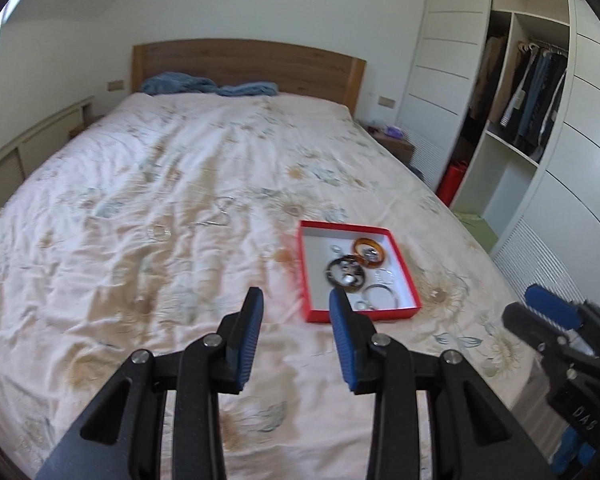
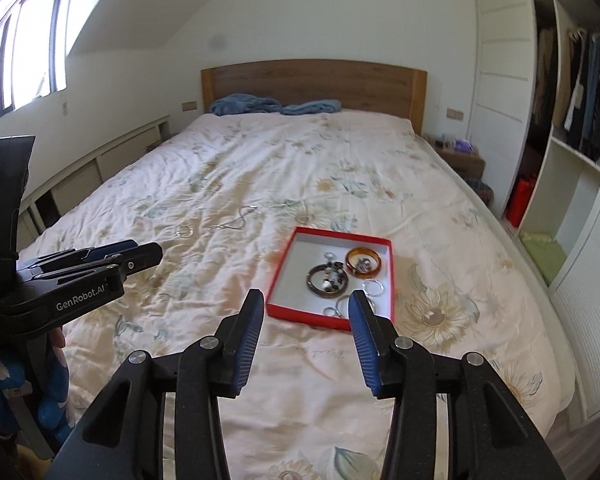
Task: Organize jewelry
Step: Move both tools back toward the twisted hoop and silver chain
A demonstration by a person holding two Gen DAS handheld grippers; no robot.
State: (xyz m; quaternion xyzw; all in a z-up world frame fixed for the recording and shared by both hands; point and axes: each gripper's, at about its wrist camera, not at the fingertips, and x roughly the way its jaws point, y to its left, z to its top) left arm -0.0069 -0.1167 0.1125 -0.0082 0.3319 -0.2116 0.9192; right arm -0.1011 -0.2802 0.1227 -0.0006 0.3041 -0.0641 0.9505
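Observation:
A red box (image 1: pixel 405 273) (image 2: pixel 281 272) with a white inside lies on the bed. It holds an amber bangle (image 1: pixel 370 253) (image 2: pixel 363 263), a dark bangle (image 1: pixel 346 273) (image 2: pixel 327 280) and several silver rings. A silver bracelet (image 1: pixel 158 233) (image 2: pixel 184 231) and a thin silver chain (image 1: pixel 219 216) (image 2: pixel 238 221) lie loose on the quilt to the box's left. My left gripper (image 1: pixel 295 300) is open and empty above the quilt, just left of the box's near corner. My right gripper (image 2: pixel 306 300) is open and empty above the box's near edge.
The bed has a floral quilt (image 1: pixel 180 160), a wooden headboard (image 1: pixel 244 64) and blue cloth (image 1: pixel 208 86) at the far end. An open wardrobe (image 1: pixel 520 100) with hanging clothes stands on the right. A nightstand (image 2: pixel 462 160) is beside the bed.

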